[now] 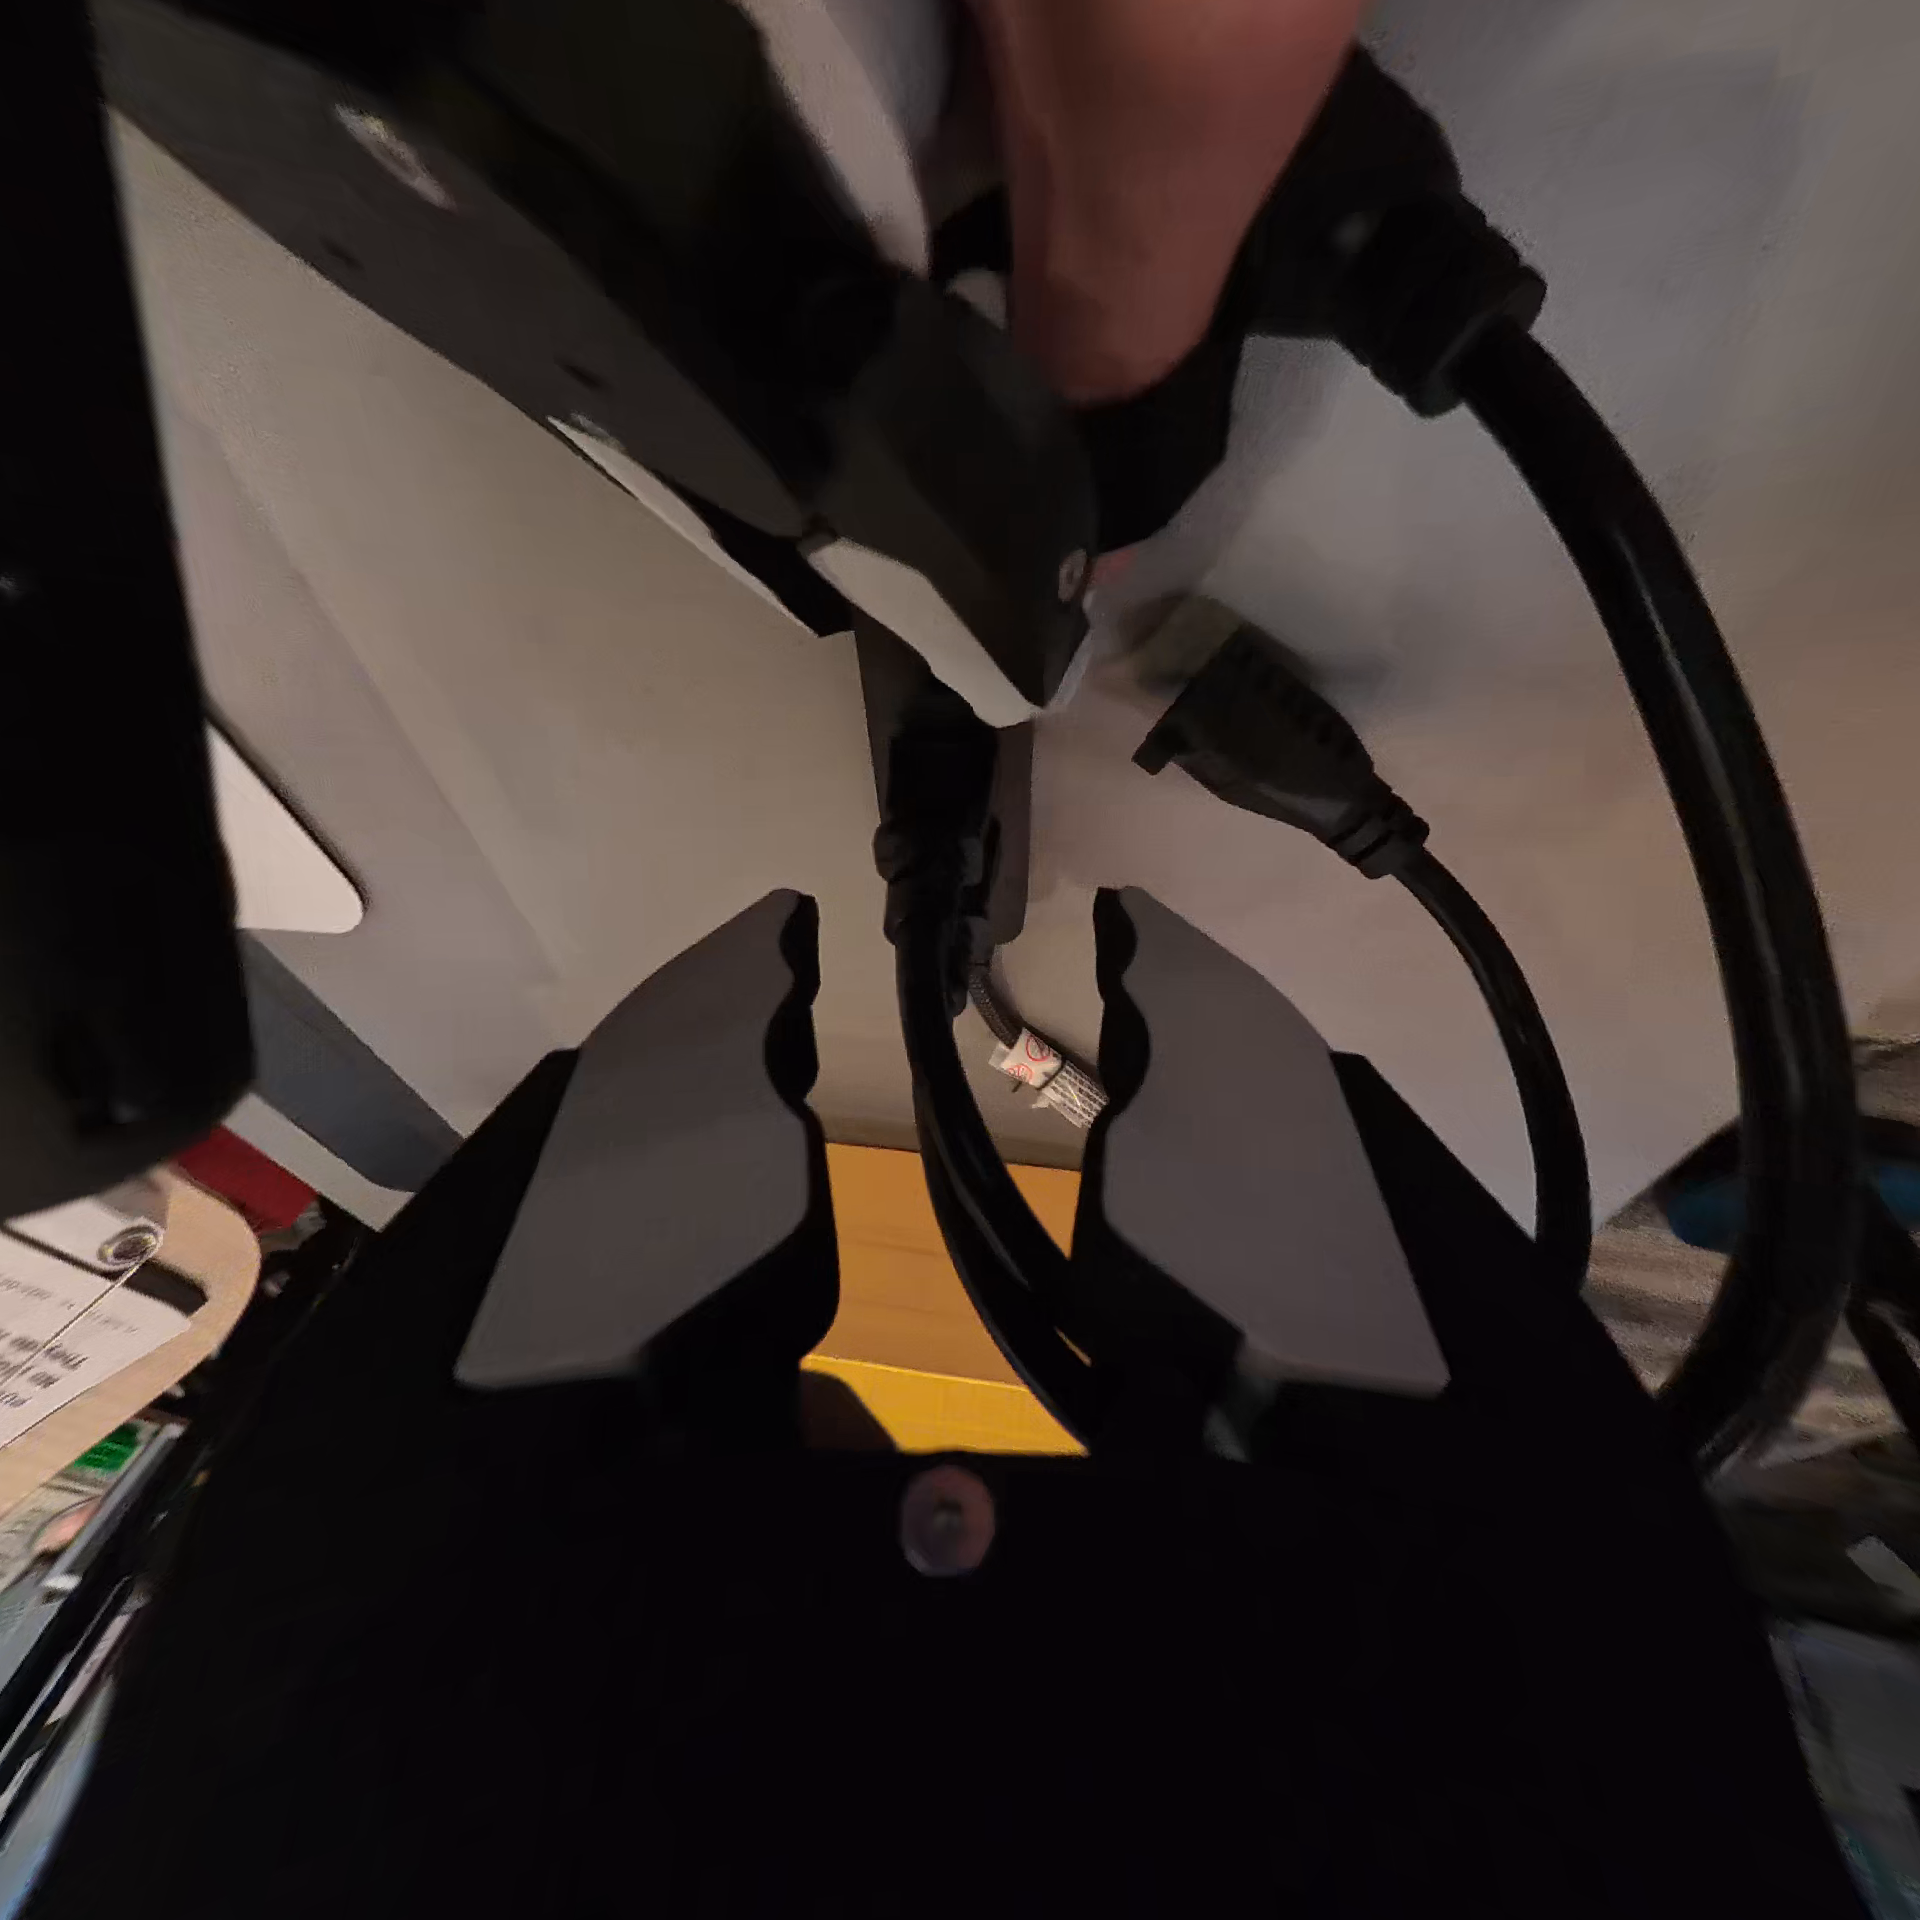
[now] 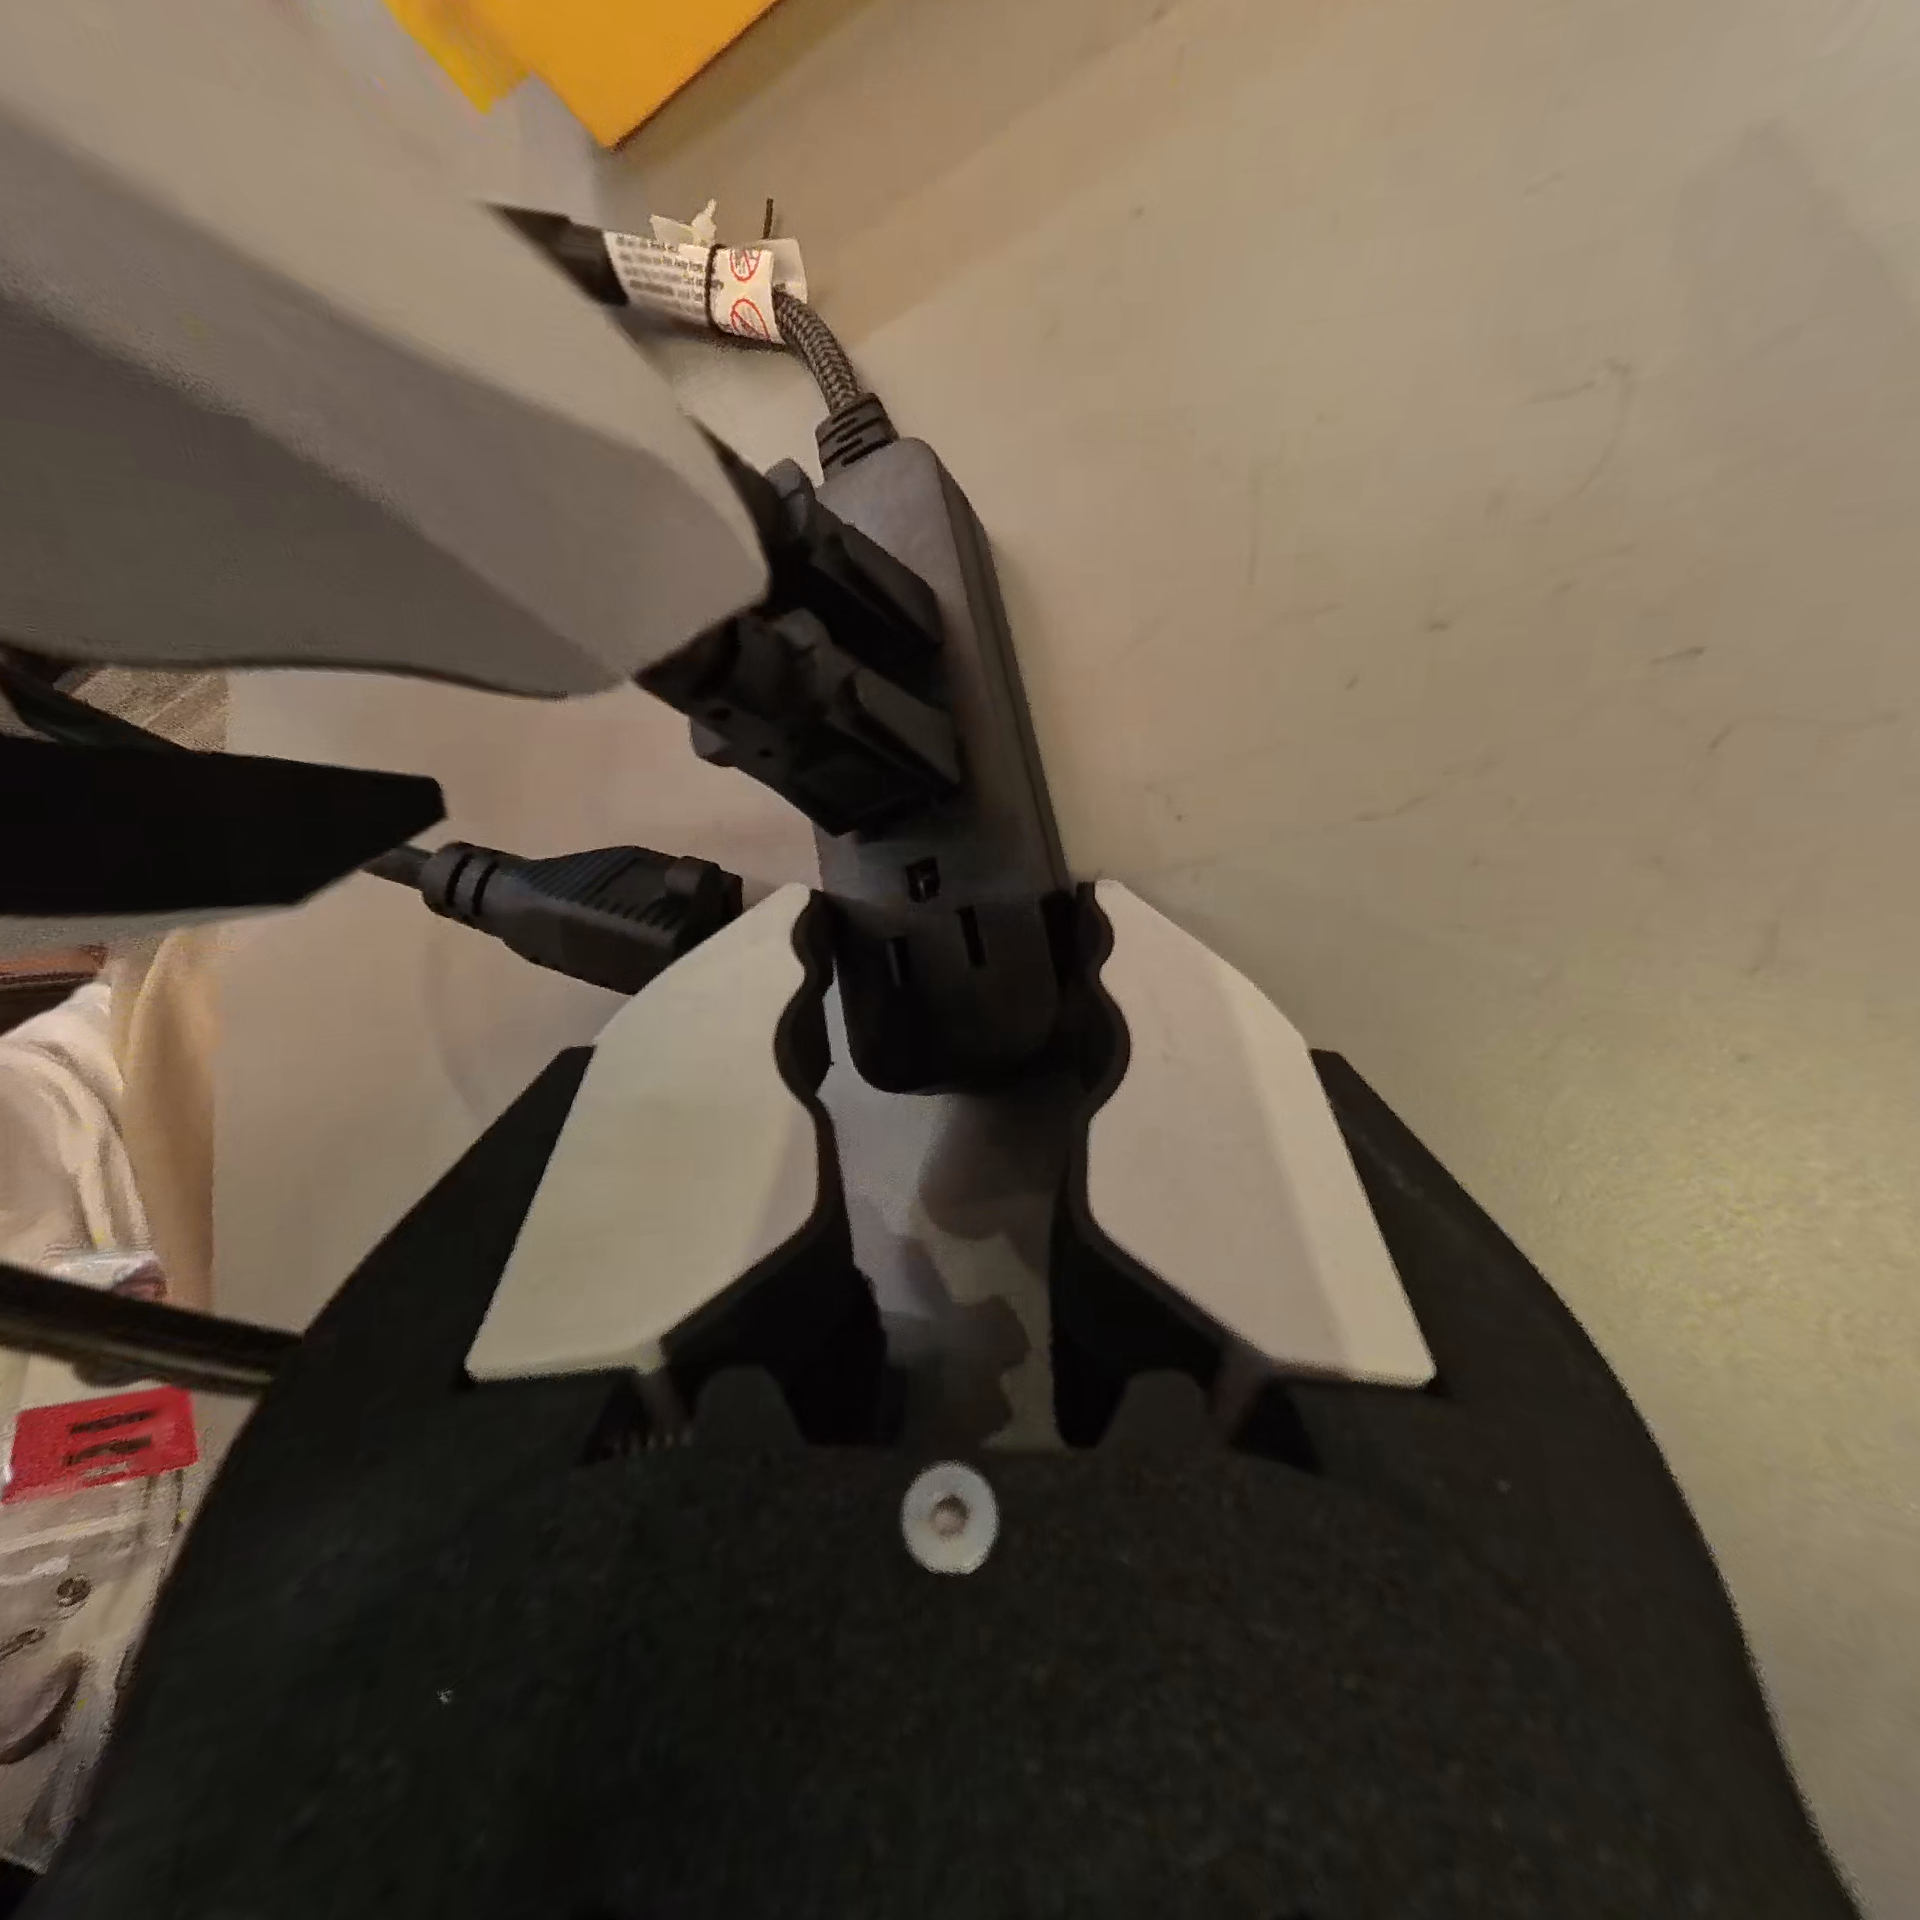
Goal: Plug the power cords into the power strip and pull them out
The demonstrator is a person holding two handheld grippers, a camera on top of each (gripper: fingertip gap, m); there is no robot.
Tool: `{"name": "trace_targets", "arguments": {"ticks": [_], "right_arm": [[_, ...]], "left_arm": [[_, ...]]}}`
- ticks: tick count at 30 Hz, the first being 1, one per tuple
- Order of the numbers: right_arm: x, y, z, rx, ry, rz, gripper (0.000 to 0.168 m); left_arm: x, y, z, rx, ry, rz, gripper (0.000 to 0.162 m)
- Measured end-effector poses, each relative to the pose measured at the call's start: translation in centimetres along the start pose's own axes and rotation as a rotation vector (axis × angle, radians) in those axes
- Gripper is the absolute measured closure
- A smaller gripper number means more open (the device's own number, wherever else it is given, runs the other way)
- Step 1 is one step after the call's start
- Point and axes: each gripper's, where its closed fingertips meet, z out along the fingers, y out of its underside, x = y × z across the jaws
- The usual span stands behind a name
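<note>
Gripping the dark power strip [image 2: 940,748] end, right claw [image 2: 951,971], two black plugs [image 2: 852,665] seated, left claw [image 1: 956,997] apparently wide.

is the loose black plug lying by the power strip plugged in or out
Out. The plug lies on the table beside the power strip, apart from its sockets; two others sit plugged in.

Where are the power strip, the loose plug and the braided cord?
power strip [image 2: 940,883], right wrist view, top face by the outlets.
loose plug [image 2: 603,909], right wrist view, ribbed body.
braided cord [image 2: 826,358], right wrist view, woven sleeve.
</note>
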Motion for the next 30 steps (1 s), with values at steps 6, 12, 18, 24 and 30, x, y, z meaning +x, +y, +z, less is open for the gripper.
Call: {"name": "trace_targets", "arguments": {"ticks": [6,12,18,24,30], "right_arm": [[-0.1,0.1,0.0,-0.007,-0.009,-0.001,0.124],[-0.2,0.0,0.1,-0.002,0.002,-0.003,0.123],[-0.2,0.0,0.1,0.000,0.000,-0.004,0.124],[0.1,-0.2,0.1,0.010,0.001,0.004,0.123],[-0.1,-0.1,0.0,0.011,-0.025,0.002,0.123]], "left_arm": [[-0.7,1.4,2.6,0.018,-0.140,-0.017,0.140],[-1.0,0.2,3.2,0.182,-0.081,-0.095,0.134],[-0.8,-0.2,3.2,0.219,-0.073,-0.025,0.140],[-1.0,0.0,3.1,0.256,-0.108,-0.071,0.140],[-0.8,0.0,2.9,0.273,-0.054,-0.112,0.141]]}}
